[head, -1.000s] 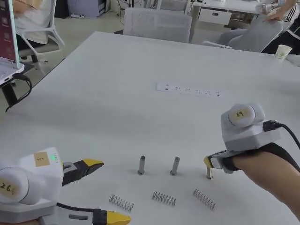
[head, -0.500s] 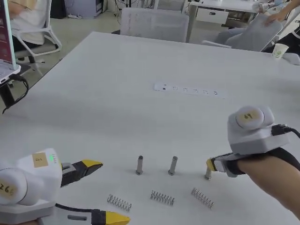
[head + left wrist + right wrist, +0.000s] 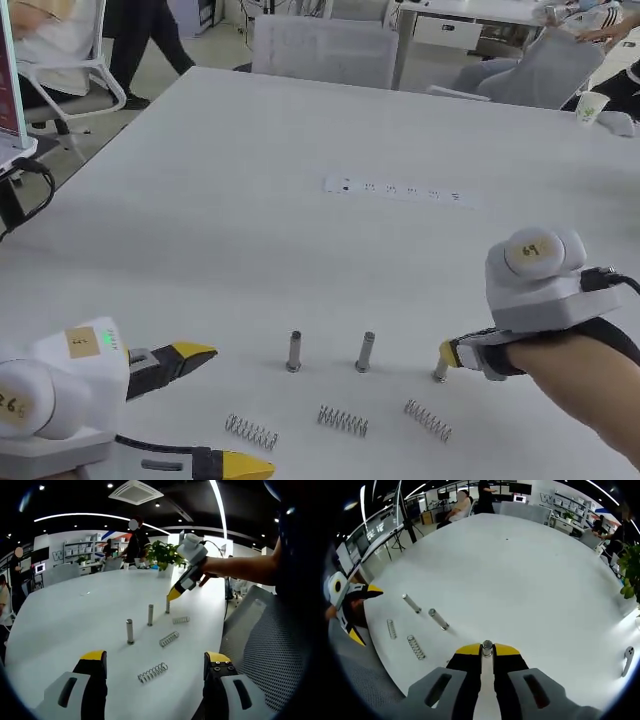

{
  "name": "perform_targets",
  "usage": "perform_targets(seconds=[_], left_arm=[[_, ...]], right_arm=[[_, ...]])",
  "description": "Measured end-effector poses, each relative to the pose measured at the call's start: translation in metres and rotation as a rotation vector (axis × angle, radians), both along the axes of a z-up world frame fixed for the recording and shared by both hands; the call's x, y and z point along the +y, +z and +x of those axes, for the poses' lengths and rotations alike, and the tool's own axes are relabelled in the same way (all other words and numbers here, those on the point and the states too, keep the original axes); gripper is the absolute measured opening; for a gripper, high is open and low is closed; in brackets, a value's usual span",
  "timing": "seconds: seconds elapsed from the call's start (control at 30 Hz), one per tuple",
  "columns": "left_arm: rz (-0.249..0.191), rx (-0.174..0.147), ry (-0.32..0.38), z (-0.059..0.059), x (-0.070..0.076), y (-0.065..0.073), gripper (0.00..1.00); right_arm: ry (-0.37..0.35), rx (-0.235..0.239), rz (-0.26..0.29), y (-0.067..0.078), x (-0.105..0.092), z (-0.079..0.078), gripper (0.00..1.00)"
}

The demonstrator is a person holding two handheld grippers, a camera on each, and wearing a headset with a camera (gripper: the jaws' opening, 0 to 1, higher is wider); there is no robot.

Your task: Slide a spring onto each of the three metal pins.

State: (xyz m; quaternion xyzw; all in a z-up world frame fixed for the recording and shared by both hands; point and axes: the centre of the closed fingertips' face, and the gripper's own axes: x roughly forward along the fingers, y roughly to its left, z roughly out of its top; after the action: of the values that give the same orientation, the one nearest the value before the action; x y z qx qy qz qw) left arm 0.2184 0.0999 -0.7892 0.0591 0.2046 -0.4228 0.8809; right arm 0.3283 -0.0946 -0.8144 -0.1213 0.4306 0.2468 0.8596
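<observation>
Three short metal pins stand upright in a row on the white table: left pin [image 3: 294, 352], middle pin [image 3: 365, 352], right pin [image 3: 440, 371]. In front of them lie three springs [image 3: 250, 432], [image 3: 342, 421], [image 3: 427, 421]. My right gripper [image 3: 449, 353] is shut on the right pin [image 3: 487, 648], whose top shows between the yellow jaw tips. My left gripper [image 3: 215, 410] stands open at the table's near left, nothing between its jaws. The left gripper [image 3: 155, 656] faces the nearest spring [image 3: 152, 672] and left pin [image 3: 130, 631].
A white power strip [image 3: 398, 190] lies across the middle of the table. Chairs [image 3: 322, 50] stand at the far edge, and a paper cup [image 3: 587, 108] at the far right. People are beyond the table. A laptop edge [image 3: 10, 110] shows at the left.
The head view has shifted slightly. A person has walked in behind the table at the far left. Both grippers stay where they were, the right one still on the right pin.
</observation>
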Motion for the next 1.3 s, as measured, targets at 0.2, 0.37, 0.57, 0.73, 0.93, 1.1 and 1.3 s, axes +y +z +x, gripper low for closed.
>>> perform_targets(seconds=[0.2,0.37,0.57,0.73,0.93,1.1,1.3], left_arm=[[-0.001,0.001,-0.001,0.0,0.0,-0.001,0.76],[0.0,0.002,-0.003,0.0,0.0,-0.001,0.76],[0.0,0.004,-0.003,0.0,0.0,-0.002,0.76],[0.0,0.006,-0.005,-0.001,-0.001,-0.002,0.76],[0.001,0.005,-0.006,-0.001,-0.001,-0.001,0.76],[0.001,0.003,-0.004,-0.001,0.0,-0.001,0.76],[-0.003,-0.001,-0.002,0.001,0.0,0.0,0.76]], right_arm=[[0.009,-0.007,-0.005,0.0,0.0,-0.001,0.06],[0.016,-0.01,-0.01,-0.001,0.0,-0.002,0.06],[0.025,-0.016,-0.004,0.0,0.001,-0.003,0.08],[0.029,-0.018,-0.004,0.0,0.0,-0.004,0.08],[0.038,-0.025,-0.011,0.0,-0.001,-0.006,0.1],[0.036,-0.026,-0.01,0.001,-0.006,-0.01,0.12],[0.043,-0.033,-0.015,0.001,-0.014,-0.019,0.13]])
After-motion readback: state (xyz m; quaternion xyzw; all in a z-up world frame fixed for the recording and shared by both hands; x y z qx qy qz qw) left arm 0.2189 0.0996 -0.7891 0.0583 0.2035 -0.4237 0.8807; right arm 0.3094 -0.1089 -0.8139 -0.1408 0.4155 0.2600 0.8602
